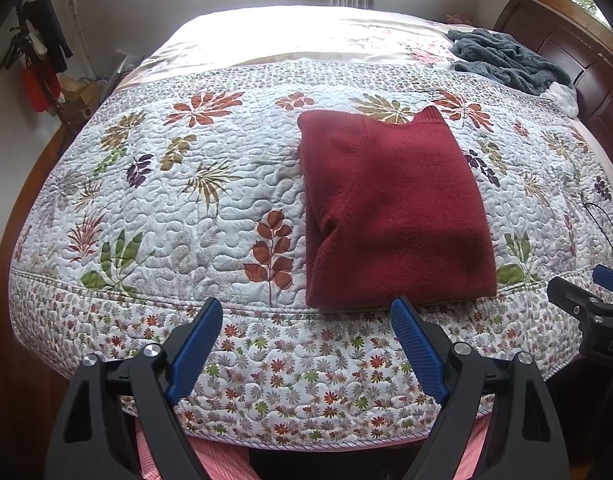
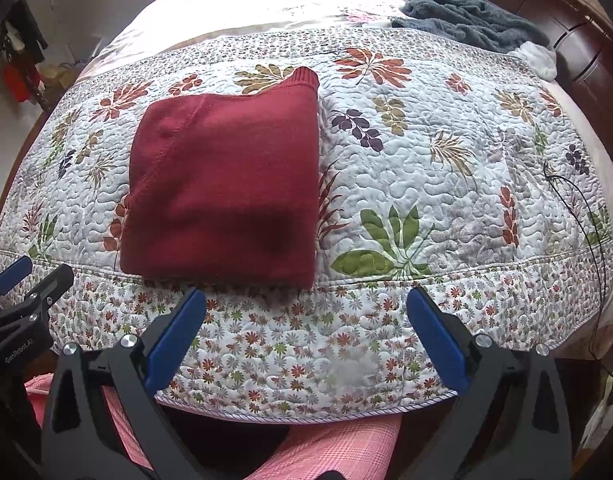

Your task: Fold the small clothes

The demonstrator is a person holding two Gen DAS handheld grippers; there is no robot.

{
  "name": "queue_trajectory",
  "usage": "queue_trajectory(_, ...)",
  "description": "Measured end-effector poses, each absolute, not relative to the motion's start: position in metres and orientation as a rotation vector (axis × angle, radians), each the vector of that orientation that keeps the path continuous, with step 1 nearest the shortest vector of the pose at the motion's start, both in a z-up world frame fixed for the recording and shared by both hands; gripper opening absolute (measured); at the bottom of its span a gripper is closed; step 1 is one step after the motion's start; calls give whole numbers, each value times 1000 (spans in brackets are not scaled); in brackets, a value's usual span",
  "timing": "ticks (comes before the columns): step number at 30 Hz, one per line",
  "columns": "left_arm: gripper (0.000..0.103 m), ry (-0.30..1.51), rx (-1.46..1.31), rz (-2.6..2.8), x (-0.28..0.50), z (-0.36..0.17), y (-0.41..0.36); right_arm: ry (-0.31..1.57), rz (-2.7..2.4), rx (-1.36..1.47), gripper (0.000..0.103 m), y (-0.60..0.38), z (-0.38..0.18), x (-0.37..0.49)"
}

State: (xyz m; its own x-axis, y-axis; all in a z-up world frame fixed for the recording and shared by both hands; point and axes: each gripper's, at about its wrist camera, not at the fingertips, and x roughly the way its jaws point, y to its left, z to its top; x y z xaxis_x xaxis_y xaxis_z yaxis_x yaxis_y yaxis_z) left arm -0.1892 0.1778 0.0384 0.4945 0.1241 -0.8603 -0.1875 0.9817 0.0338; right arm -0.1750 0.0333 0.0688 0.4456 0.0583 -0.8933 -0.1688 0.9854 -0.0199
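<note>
While both claws are held off the near edge of the bed [image 1: 106, 344], a dark red sweater [image 1: 390, 208] is seen lying folded into a compact rectangle on the floral quilt [image 1: 178, 208], close to the quilt's near stitched border. Its ribbed edge [image 1: 428, 114] is turned toward the far side, away from the claws, and a seam line is visible running diagonally across its upper layer. The left claw [image 1: 306, 348] is spread wide, with its blue pads [image 1: 196, 348] apart and nothing between them; it is positioned just short of the sweater's near edge, not touching it. The right claw [image 2: 306, 340] is likewise spread wide and empty, placed near the sweater's near right corner, also clear of the fabric. From the left wrist view, part of the right claw is seen at the frame's right edge, beside the sweater's near right side. Beyond the sweater, toward the far right of the bed, a crumpled grey-blue blanket [image 1: 506, 58] is heaped near the dark wooden headboard [image 1: 566, 48]. Pink checked fabric [image 2: 326, 448] is visible below the quilt's hanging edge, nearer than the sweater.
</note>
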Motion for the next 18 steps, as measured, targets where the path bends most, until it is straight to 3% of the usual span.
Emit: queue_trajectory(18,86,1039,-66,185,-188,37,179,1110,134,-97,99,30,67,-174)
